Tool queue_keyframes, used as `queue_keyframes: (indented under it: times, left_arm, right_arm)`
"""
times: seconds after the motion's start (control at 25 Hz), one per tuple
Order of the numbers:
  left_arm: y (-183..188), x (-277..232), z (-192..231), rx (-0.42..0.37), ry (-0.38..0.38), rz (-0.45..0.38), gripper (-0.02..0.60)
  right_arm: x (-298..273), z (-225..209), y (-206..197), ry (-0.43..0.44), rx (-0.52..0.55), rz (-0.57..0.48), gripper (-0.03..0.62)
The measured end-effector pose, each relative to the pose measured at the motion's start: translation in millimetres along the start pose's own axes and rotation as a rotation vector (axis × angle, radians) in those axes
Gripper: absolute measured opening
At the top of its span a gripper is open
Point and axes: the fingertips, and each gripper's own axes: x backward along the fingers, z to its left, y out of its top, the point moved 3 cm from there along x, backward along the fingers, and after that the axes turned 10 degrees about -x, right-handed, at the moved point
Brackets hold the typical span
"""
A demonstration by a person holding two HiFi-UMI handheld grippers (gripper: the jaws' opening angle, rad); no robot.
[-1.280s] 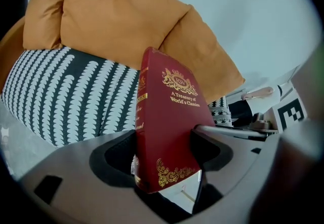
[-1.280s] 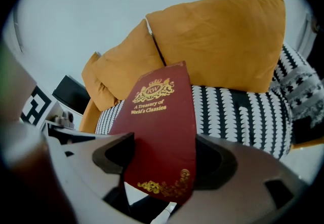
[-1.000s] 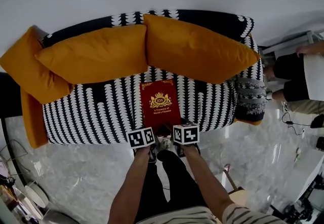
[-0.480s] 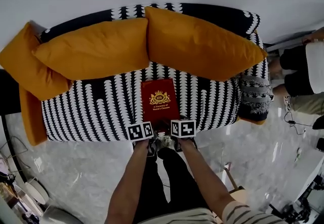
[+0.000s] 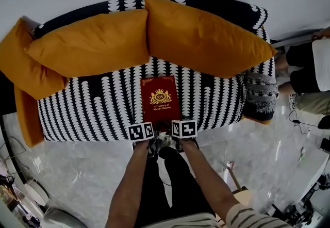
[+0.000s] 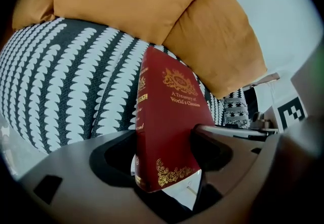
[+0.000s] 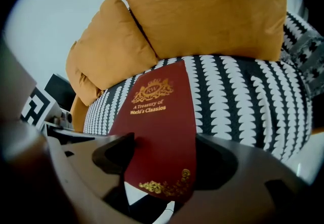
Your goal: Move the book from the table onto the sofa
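L hand-held gripper (image 6: 164,152), R hand-held gripper (image 7: 167,159), both clamping book (image 5: 160,99)

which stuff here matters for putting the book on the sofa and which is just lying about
Job: red book, sofa, left hand-held gripper and right hand-held gripper, both clamped on the book.
Lying about: orange cushions, patterned cushion, person nearby.

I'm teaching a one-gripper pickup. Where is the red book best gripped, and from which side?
Grip the book by its near short edge, coming from the front of the sofa. It lies cover up with that edge at the seat's front, and the orange cushions crowd its far end. The left gripper and right gripper clamp there.
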Motion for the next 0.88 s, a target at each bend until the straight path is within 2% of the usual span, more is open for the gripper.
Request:
queue_keyframes:
  times: [0.32, 0.64, 0.88]
  left_arm:
    - [-13, -18, 11, -0.025, 0.002, 0.042, 0.347]
    - [-18, -31, 17, -0.007, -0.003, 0.009, 0.347]
    - [-21, -38, 16, 0.009, -0.012, 0.021, 0.347]
  right_arm:
    - [-19, -10, -13, -0.010, -0.012, 0.044, 0.360]
    - [-32, -17, -15, -0.008, 0.006, 0.087, 0.362]
    - [-37, -25, -16, -0.022, 0.025, 0.109, 0.362]
